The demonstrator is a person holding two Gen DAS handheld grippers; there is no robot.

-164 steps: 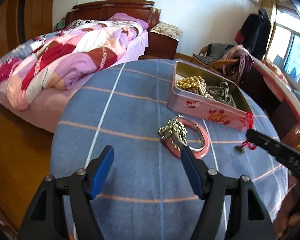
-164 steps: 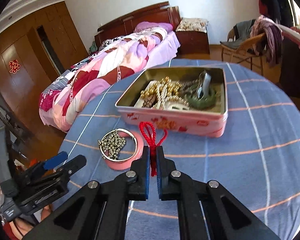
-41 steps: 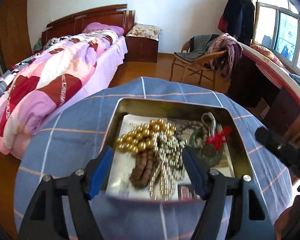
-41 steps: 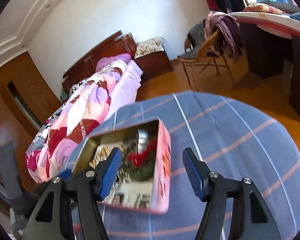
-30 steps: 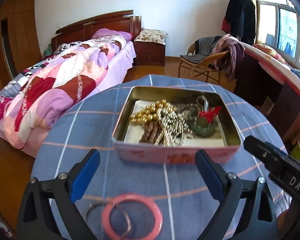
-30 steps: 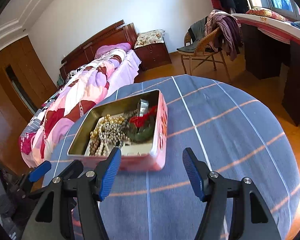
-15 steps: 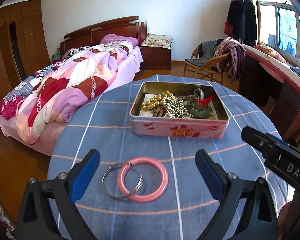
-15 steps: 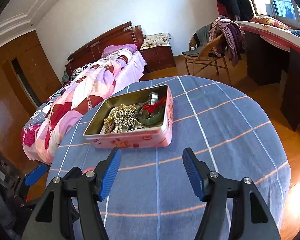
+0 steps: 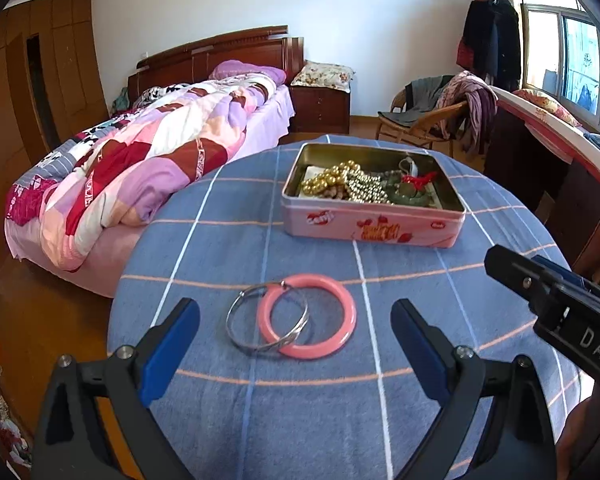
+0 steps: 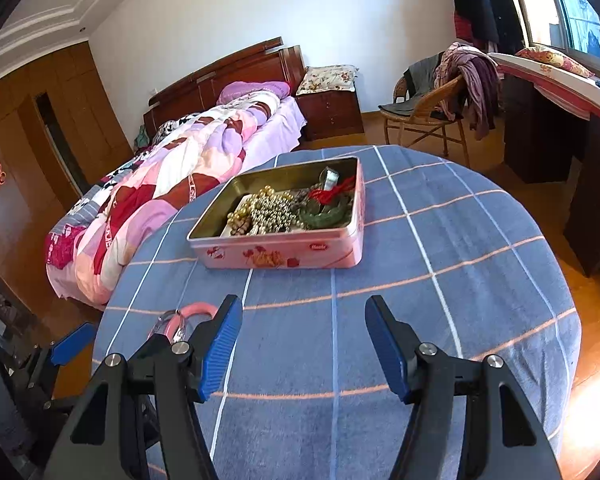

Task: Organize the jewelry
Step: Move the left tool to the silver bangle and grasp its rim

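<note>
Two bangles lie overlapping on the counter (image 9: 420,420): one pink bangle (image 9: 307,316) and one silver bangle (image 9: 266,317). One tin (image 9: 374,227) stands beyond, holding beads. Both grippers, left (image 9: 295,352) and right (image 10: 304,344), hover with fingers wide, empty.

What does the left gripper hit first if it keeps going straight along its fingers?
Most likely the pink plastic bangle overlapping the thin silver metal bangle. Both lie on the blue checked tablecloth, centred ahead of the open left gripper. Depth is unclear under the fisheye.
</note>
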